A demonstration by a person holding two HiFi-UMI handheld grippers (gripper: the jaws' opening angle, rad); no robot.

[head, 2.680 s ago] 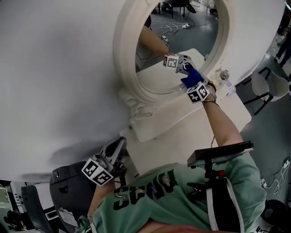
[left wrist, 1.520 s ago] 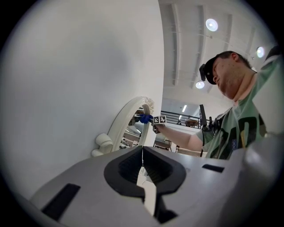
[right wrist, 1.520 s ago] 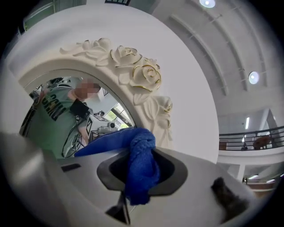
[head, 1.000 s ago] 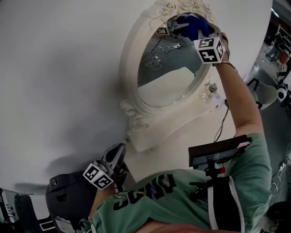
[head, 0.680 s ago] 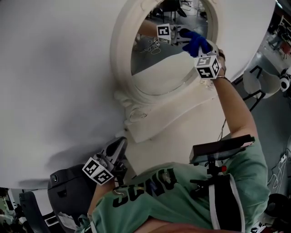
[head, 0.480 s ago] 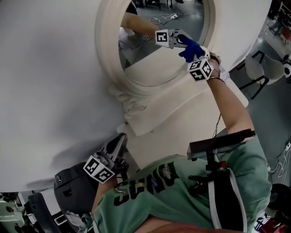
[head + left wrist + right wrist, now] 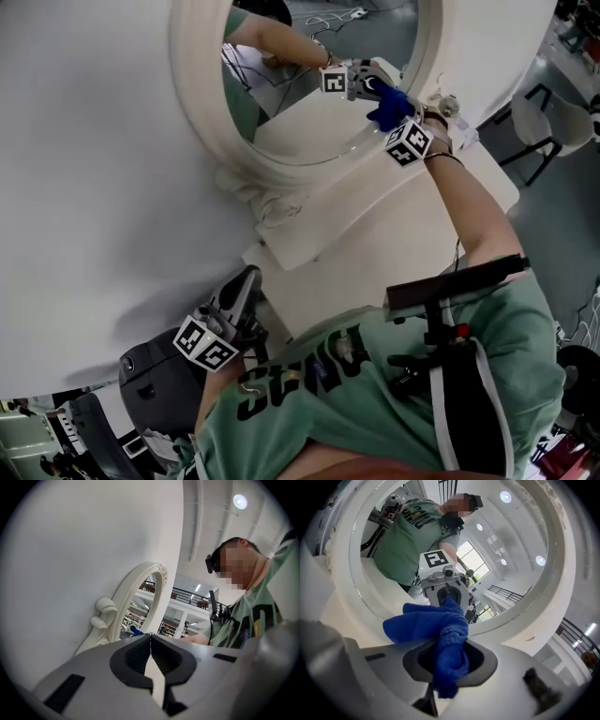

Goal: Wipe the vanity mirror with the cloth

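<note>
An oval vanity mirror [image 7: 309,66] in a cream carved frame [image 7: 202,112] stands on a white base against the wall. My right gripper [image 7: 389,117] is shut on a blue cloth [image 7: 386,105] and presses it to the lower right of the glass. In the right gripper view the blue cloth [image 7: 440,630] bunches between the jaws against the mirror [image 7: 487,550], with its own reflection above. My left gripper [image 7: 234,305] hangs low by the person's waist, away from the mirror, jaws shut and nothing held. The left gripper view shows the mirror frame [image 7: 126,602] edge-on.
The mirror's white base plate [image 7: 375,244] juts toward the person. A dark tablet on a stand [image 7: 455,286] sits at the person's chest. A grey chair [image 7: 155,384] stands under the left gripper. A white chair [image 7: 558,122] is at the right.
My right gripper has swept the cloth from the top of the glass down to its lower right edge. The left gripper stayed low by the waist.
</note>
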